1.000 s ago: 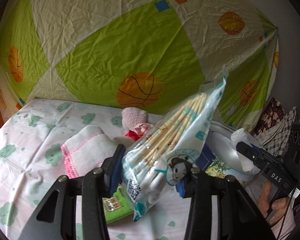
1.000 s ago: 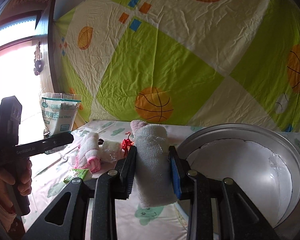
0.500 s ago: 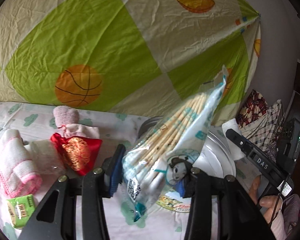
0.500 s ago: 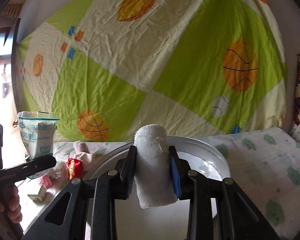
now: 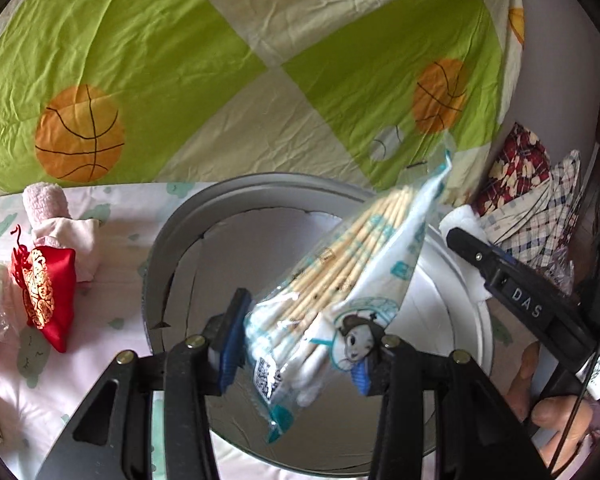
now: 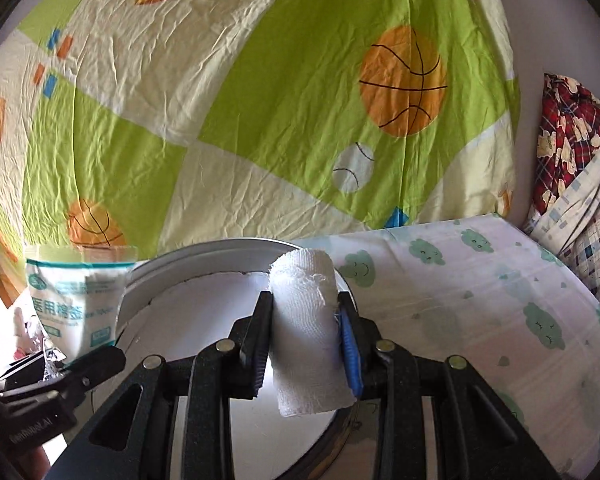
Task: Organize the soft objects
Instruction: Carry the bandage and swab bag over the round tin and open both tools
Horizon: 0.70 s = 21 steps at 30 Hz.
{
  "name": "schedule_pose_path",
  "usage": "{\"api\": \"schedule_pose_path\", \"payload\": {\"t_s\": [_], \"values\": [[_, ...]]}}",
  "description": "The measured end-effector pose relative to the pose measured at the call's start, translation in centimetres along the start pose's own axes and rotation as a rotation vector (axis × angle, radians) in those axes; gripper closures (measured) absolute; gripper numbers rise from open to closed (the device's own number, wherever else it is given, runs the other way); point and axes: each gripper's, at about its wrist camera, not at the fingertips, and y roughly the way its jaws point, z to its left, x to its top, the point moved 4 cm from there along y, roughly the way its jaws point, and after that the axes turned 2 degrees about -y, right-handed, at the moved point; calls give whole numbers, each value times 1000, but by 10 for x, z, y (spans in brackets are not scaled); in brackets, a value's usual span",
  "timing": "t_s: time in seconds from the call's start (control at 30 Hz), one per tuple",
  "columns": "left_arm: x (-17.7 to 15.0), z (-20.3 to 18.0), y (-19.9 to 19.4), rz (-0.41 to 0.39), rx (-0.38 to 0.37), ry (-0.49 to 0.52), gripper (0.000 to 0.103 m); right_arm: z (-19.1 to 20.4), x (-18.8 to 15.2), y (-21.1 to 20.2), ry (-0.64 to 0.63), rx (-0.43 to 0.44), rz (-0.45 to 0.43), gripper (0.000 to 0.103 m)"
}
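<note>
The left gripper (image 5: 306, 344) is pinching a clear bag of cotton swabs (image 5: 340, 292). The bag sits tilted between the two pads, with its top corner leaning up and to the right. It has a cartoon face printed near the bottom. The bag hangs over a big round silver bowl (image 5: 160, 264).

The right gripper (image 6: 304, 344) is pinching a white roll of gauze (image 6: 306, 332). The roll stands almost upright between the pads, and it sticks out above and below them. It also hangs over the silver bowl, near the bowl's right edge.

In the right wrist view, the other gripper with its bag shows at the left, close by. In the left wrist view, the other gripper shows at the right, with a bit of the person's hand (image 5: 556, 416) under it.

The bowl rests on a bed sheet (image 6: 480, 300) that is pale with little green clouds. To the left of the bowl, on the sheet, lies a small red pouch (image 5: 46, 292) with gold marks. Just behind the pouch is a soft pink toy (image 5: 56, 216). At the far left edge there is something pink and white, cut off by the edge of the view.

Behind it all hangs a big cloth (image 5: 220, 60) in green and cream, with orange basketballs on it. At the far right is a pile of checked cloth (image 6: 572, 168).
</note>
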Motion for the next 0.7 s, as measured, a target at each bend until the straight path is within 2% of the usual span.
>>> {"api": "schedule_pose_path", "payload": {"t_s": [0.07,0.3,0.7], "values": [[-4,-2,3,9,32,39,60,3,-2,3,-12,-1,14,69],[-7,-1,6,3,60,63,60,9,-12,13,-33,-24,66,69],[-9,-8,18,-8,138,160,59,13,-16,12,-48,-53,66,69]]}}
